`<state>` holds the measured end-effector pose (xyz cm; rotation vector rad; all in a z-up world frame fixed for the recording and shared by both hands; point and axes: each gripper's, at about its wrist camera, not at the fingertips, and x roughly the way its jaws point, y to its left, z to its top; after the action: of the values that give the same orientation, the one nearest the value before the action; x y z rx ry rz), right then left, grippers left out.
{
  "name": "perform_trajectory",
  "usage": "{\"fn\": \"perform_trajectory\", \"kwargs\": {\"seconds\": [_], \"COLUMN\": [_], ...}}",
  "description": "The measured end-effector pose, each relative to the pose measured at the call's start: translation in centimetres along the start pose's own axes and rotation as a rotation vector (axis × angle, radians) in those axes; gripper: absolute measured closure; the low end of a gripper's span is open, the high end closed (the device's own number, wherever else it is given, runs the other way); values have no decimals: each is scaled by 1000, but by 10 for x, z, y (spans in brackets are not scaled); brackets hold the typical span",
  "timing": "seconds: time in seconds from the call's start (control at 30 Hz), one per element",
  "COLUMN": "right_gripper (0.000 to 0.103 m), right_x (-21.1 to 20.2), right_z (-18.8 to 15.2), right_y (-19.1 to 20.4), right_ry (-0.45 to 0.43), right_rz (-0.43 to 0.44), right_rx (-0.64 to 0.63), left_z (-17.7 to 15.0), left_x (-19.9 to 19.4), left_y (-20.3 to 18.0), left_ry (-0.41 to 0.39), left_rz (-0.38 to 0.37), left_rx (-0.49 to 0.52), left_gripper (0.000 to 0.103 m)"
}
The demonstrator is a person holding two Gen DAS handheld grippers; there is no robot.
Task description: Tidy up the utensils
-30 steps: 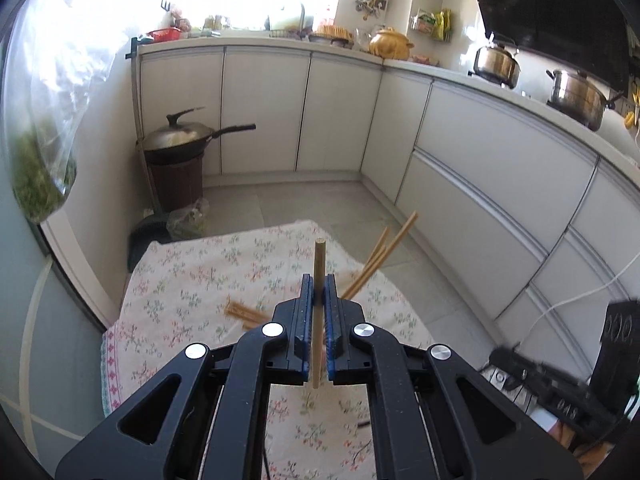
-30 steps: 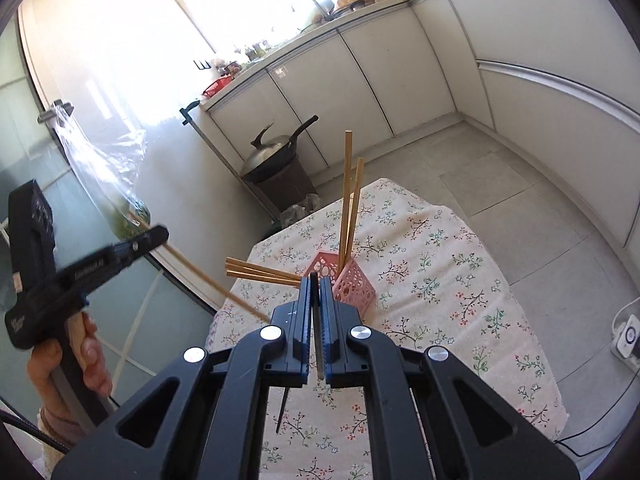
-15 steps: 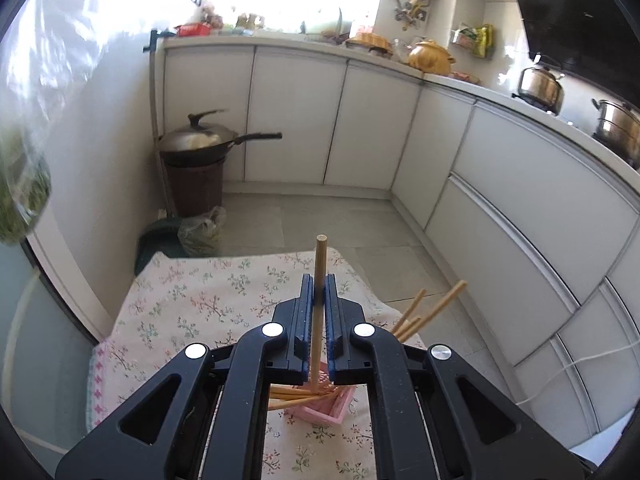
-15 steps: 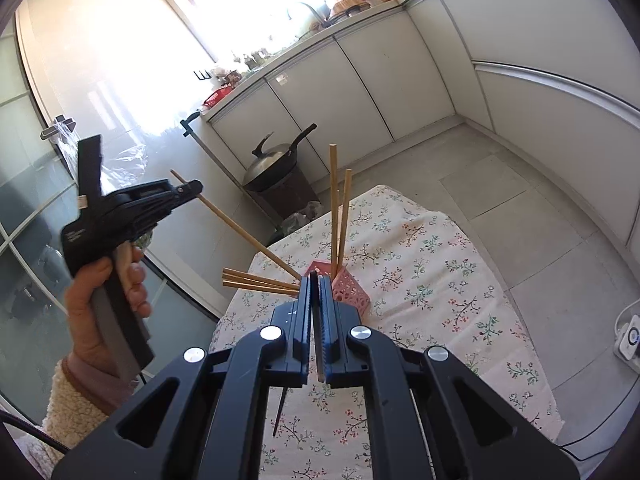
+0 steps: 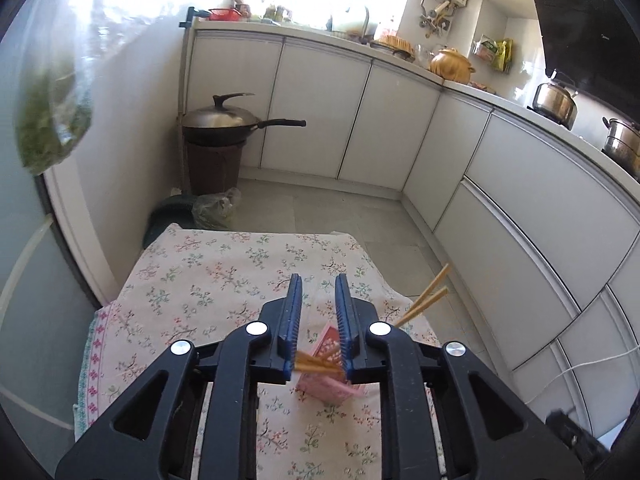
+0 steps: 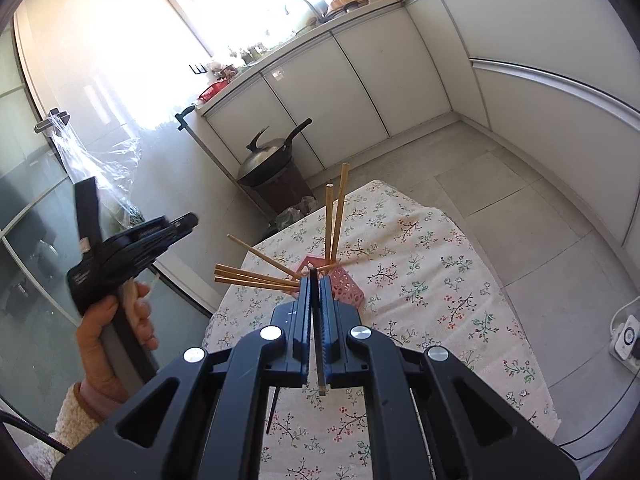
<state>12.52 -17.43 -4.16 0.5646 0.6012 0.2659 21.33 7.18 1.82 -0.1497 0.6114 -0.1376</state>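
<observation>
White kitchen cabinets curve round the far and right sides of the room. In front of them stands the table under a floral cloth. Beyond its far left corner a lidded wok sits on a brown bin. On the table, a pink perforated holder stands near the middle; two wooden chopsticks rise upright from it and several more fan out to the left. The left gripper, held in a hand at the left, hovers above the holder with its jaws opening and nothing pressed between them. The right gripper, nearer, is clenched on a thin dark utensil, a chopstick by its look, which runs along its fingers.
</observation>
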Motion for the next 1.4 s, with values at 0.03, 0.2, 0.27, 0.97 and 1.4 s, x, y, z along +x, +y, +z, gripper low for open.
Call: {"fn": "perform_trajectory", "kwargs": {"seconds": [0.03, 0.2, 0.27, 0.97, 1.4], "right_gripper": [98, 98, 98, 95, 42], "right_x": [0, -3, -1, 108, 92], "right_z": [0, 3, 6, 80, 54], "right_y": [-1, -11, -15, 83, 21], "right_ry": [-2, -21, -22, -163, -8], "right_rz": [-6, -29, -32, -179, -323], "right_rx": [2, 43, 73, -86, -17], "left_z": [-5, -35, -37, -27, -28], "left_x": [-5, -23, -26, -33, -33], "left_y": [4, 37, 48, 75, 74], "left_ry": [-4, 29, 42, 19, 30], "left_rz": [2, 55, 62, 19, 14], "left_rx": [-5, -48, -73, -136, -121], "left_gripper": [82, 80, 80, 79, 75]}}
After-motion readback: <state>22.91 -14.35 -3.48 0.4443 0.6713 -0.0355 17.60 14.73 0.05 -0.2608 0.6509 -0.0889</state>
